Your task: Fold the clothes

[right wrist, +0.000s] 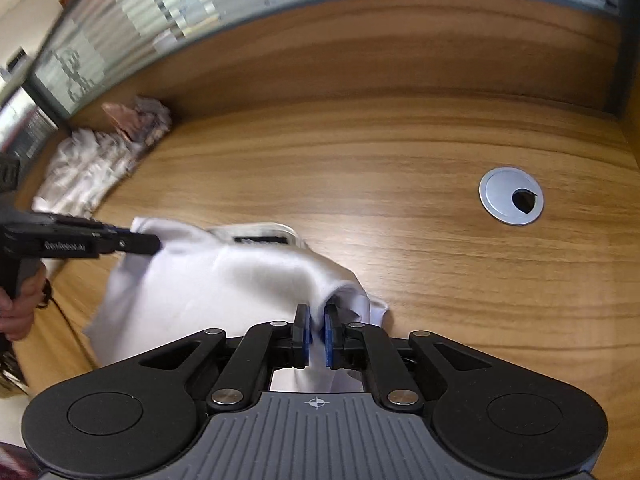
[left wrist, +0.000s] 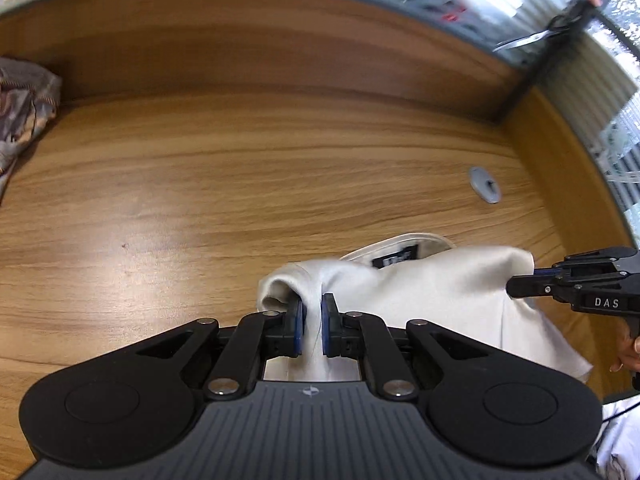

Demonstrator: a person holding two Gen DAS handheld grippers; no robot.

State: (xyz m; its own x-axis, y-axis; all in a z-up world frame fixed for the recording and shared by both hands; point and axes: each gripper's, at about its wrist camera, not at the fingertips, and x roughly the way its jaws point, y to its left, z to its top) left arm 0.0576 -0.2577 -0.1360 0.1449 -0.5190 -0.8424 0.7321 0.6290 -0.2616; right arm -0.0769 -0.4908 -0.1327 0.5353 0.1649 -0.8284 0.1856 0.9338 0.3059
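A white garment (left wrist: 440,288) with a black neck label (left wrist: 394,258) hangs bunched between both grippers above the wooden table (left wrist: 240,184). My left gripper (left wrist: 313,312) is shut on a fold at the garment's left edge. In the right wrist view the same white garment (right wrist: 224,276) shows its collar and label (right wrist: 260,239), and my right gripper (right wrist: 317,320) is shut on its right edge. Each gripper also appears in the other's view: the right gripper (left wrist: 516,286) at the cloth's right corner, the left gripper (right wrist: 154,245) at its left corner.
A patterned garment (left wrist: 24,116) lies at the table's far left, seen as a crumpled pile of clothes (right wrist: 100,164) in the right wrist view. A grey cable grommet (right wrist: 511,196) sits in the tabletop at right. A wooden back panel (left wrist: 280,40) borders the table.
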